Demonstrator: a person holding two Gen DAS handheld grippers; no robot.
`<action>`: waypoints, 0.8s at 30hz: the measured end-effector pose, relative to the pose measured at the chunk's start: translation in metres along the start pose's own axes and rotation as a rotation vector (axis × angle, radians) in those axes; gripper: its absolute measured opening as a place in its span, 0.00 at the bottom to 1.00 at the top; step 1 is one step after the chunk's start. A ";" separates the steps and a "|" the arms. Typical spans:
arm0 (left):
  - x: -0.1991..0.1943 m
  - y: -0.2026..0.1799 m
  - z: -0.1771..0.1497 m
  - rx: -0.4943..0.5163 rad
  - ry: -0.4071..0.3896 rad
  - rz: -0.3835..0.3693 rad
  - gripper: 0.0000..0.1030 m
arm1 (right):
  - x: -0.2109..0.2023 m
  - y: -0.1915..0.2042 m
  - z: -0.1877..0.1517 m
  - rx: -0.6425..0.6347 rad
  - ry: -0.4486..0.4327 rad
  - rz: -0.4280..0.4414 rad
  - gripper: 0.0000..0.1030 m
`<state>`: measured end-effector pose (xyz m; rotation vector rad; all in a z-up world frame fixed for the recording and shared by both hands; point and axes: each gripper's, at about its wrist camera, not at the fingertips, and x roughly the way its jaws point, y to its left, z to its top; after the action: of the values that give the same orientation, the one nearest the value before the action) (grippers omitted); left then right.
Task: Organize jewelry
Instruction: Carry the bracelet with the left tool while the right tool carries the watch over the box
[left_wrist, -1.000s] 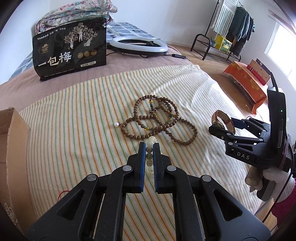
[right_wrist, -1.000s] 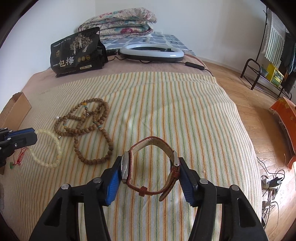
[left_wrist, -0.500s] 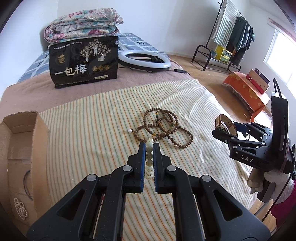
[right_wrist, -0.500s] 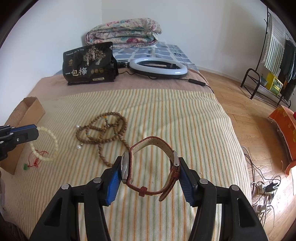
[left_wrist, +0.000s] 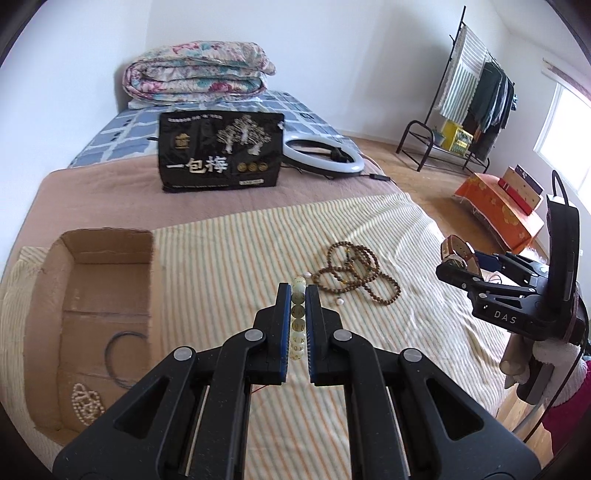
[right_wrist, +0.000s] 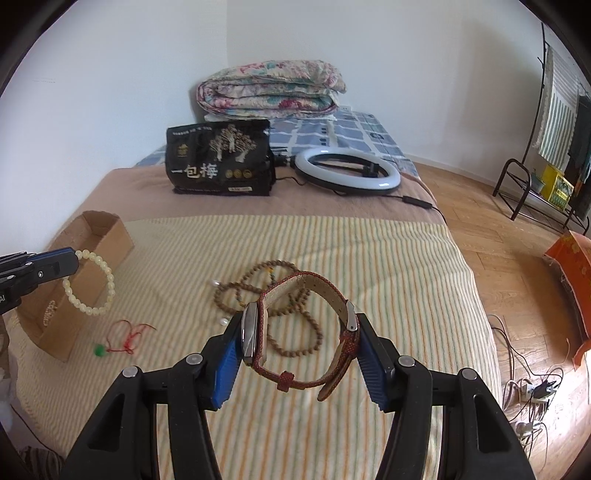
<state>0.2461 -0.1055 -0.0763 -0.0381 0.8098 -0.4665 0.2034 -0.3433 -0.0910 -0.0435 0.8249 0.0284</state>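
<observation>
My left gripper (left_wrist: 297, 291) is shut on a pale bead bracelet (left_wrist: 297, 314) and holds it above the striped blanket; the bracelet hangs from it in the right wrist view (right_wrist: 90, 284). My right gripper (right_wrist: 299, 328) is shut on a red-strapped watch (right_wrist: 306, 332), also seen at the right of the left wrist view (left_wrist: 458, 253). A brown wooden bead necklace (left_wrist: 356, 271) lies on the blanket between them. An open cardboard box (left_wrist: 107, 317) on the left holds a pearl piece (left_wrist: 86, 406) and a dark hoop (left_wrist: 120, 356).
A red cord with a green bead (right_wrist: 125, 338) lies on the blanket by the box (right_wrist: 85, 266). A black snack bag (left_wrist: 221, 151), a ring light (left_wrist: 323, 153) and a folded quilt (left_wrist: 199, 74) are at the back. The bed edge drops to wooden floor on the right.
Both grippers have risen and pulled back, so the necklace looks smaller and farther. The left gripper swung left with the bracelet, and the box interior has come into view.
</observation>
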 end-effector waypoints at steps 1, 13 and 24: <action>-0.004 0.005 0.000 -0.004 -0.005 0.005 0.05 | -0.003 0.005 0.003 -0.007 -0.005 0.003 0.57; -0.052 0.077 -0.009 -0.078 -0.051 0.083 0.05 | -0.016 0.082 0.032 -0.089 -0.042 0.080 0.57; -0.075 0.143 -0.024 -0.147 -0.059 0.159 0.05 | 0.002 0.157 0.051 -0.152 -0.039 0.166 0.57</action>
<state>0.2403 0.0573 -0.0712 -0.1218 0.7812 -0.2545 0.2353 -0.1842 -0.0619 -0.1171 0.7850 0.2479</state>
